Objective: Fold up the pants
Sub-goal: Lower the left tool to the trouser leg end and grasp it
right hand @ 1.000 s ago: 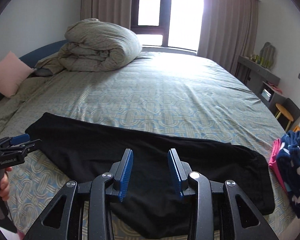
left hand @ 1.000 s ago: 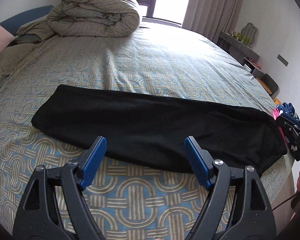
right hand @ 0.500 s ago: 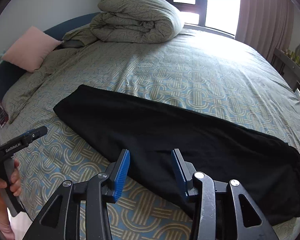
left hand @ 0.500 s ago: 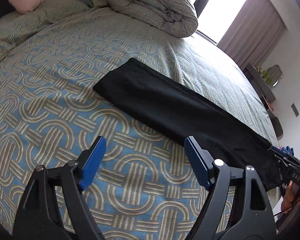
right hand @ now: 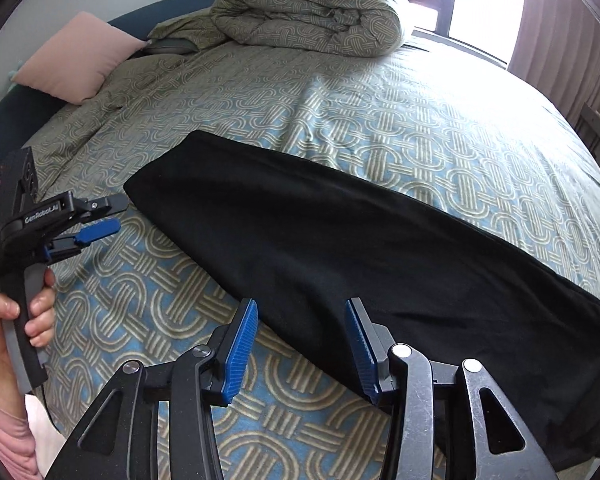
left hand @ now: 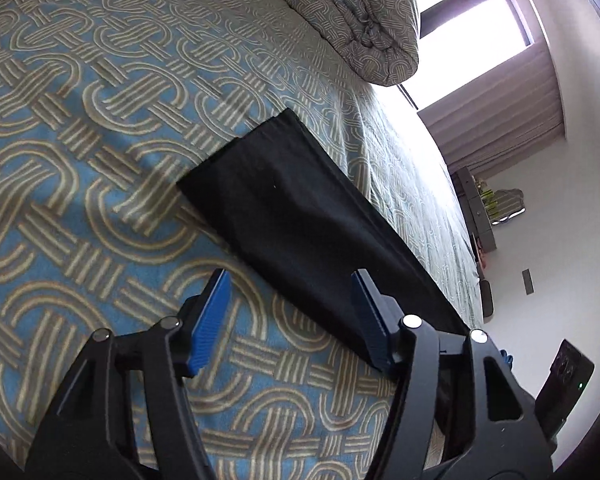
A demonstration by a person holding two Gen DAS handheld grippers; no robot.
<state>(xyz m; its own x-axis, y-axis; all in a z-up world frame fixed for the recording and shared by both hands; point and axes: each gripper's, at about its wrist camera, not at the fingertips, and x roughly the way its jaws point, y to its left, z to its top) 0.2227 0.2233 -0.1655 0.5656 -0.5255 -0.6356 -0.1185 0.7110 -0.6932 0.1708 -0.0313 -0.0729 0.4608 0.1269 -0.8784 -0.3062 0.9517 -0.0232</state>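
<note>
On bed point(right hand: 380, 128), left claw point(left hand: 290, 312) closing, empty, above pants point(left hand: 300, 216).

Bare bedspread point(right hand: 112, 320) lies open beside the pants point(right hand: 340, 240); rolled duvet point(right hand: 312, 12) sits well apart.

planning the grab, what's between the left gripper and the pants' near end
In the right wrist view, only bare patterned bedspread lies between the left gripper and the black pants.

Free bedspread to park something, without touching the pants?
Free: the bed between the black pants and rolled duvet; also the near-edge strip below the pants. Crowded: the headboard end, with duvet and pink pillow.
</note>
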